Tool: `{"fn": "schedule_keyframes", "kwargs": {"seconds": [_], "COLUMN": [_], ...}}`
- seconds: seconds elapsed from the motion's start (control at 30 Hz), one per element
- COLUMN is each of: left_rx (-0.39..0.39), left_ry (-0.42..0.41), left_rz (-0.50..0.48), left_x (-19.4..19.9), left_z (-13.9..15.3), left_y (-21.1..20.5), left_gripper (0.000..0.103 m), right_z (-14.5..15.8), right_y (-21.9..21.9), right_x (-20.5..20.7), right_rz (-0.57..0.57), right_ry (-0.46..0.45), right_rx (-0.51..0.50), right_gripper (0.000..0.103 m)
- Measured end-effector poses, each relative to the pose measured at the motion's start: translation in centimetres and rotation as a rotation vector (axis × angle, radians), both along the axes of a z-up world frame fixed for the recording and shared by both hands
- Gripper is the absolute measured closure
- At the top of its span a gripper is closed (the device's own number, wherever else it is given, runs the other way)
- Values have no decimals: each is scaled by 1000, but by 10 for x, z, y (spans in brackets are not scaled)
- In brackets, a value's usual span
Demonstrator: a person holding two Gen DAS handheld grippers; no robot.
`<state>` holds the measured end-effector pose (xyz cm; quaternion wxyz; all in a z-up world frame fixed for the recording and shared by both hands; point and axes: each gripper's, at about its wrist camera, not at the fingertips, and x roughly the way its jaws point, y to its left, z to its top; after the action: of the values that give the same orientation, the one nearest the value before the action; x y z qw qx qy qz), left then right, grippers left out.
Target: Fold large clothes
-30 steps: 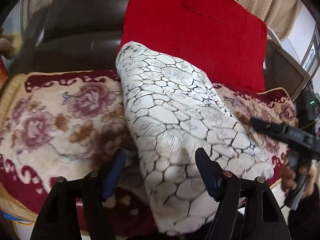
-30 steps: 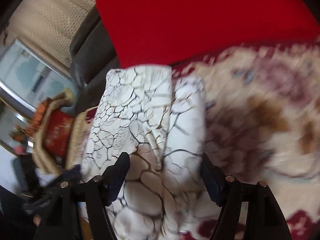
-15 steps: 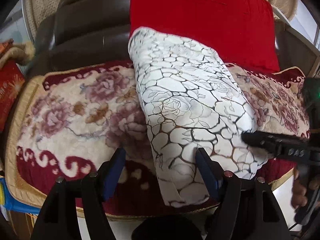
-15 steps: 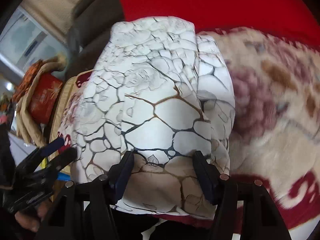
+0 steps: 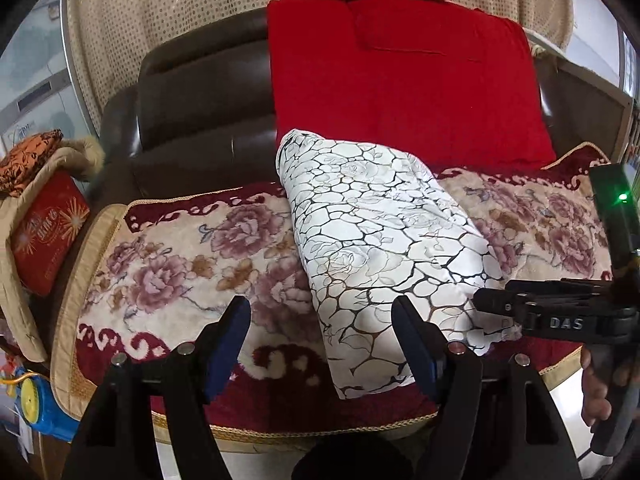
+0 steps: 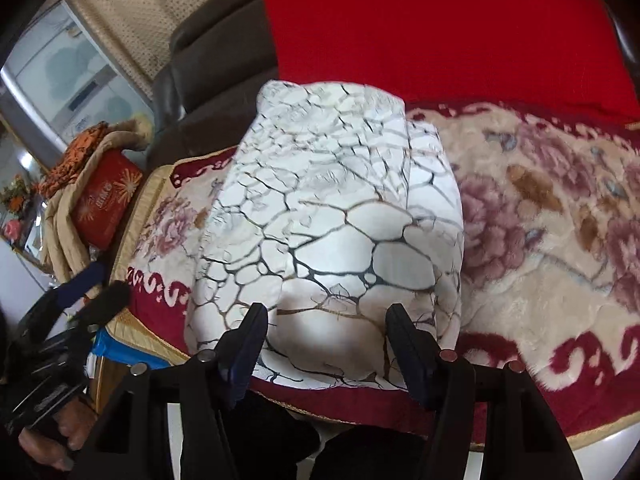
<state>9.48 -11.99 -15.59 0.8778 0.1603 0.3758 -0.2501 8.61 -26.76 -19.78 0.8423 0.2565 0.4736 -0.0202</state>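
A: Left wrist view, from your left: a red box (image 5: 48, 232) sits at the sofa's end, then the floral blanket (image 5: 168, 264), and your left gripper (image 5: 320, 344) hangs over it with jaws wide and nothing between them

B: And the garment?

A: The white crackle-print garment (image 5: 380, 240) lies mid-seat as a long folded bundle, its far end against the red cushion (image 5: 400, 92). Your right gripper (image 6: 324, 340) hovers at its near end, jaws apart, pads not pressing the cloth

B: So you're nearly done?

A: It looks so. The long folds seem made; you may have one cross fold left, or only tidying
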Motion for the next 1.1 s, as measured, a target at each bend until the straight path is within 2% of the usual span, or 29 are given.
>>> {"fn": "schedule_keyframes", "kwargs": {"seconds": [0.2,0.33,0.37,0.43,0.57,0.67,0.77,0.87,1.0,1.03,1.1], "left_rx": [20,73,61,32,53,71,87,44,-19,-23,-24], "left_ry": [66,134,143,148,136,125,49,-4,-84,-109,-150], "left_rz": [31,67,71,88,99,113,133,158,178,187,201], "left_x": [20,39,42,46,48,44,33,21,1,-5,-16], "left_z": [-30,-67,-73,-77,-81,-70,-47,-16,30,41,57], "left_y": [-5,-8,-7,-3,-4,-2,2,9,19,21,24], "left_gripper": [29,29,28,24,20,20,20,20,19,18,10], "right_z": [-40,-57,-58,-62,-65,-58,-37,-3,50,63,84], "right_y": [-7,-10,-10,-9,-3,-6,-7,-3,6,9,15], "right_x": [17,21,21,23,25,25,16,2,-25,-32,-45], "right_rz": [-16,-18,-15,-8,-9,-14,-27,-27,-48,-52,-50], "right_ry": [74,79,77,81,77,82,54,-6,-146,-174,-219], "right_rx": [67,94,92,87,46,49,51,-14,-108,-128,-151], "right_gripper": [38,38,38,38,37,37,35,34,22,21,21]}}
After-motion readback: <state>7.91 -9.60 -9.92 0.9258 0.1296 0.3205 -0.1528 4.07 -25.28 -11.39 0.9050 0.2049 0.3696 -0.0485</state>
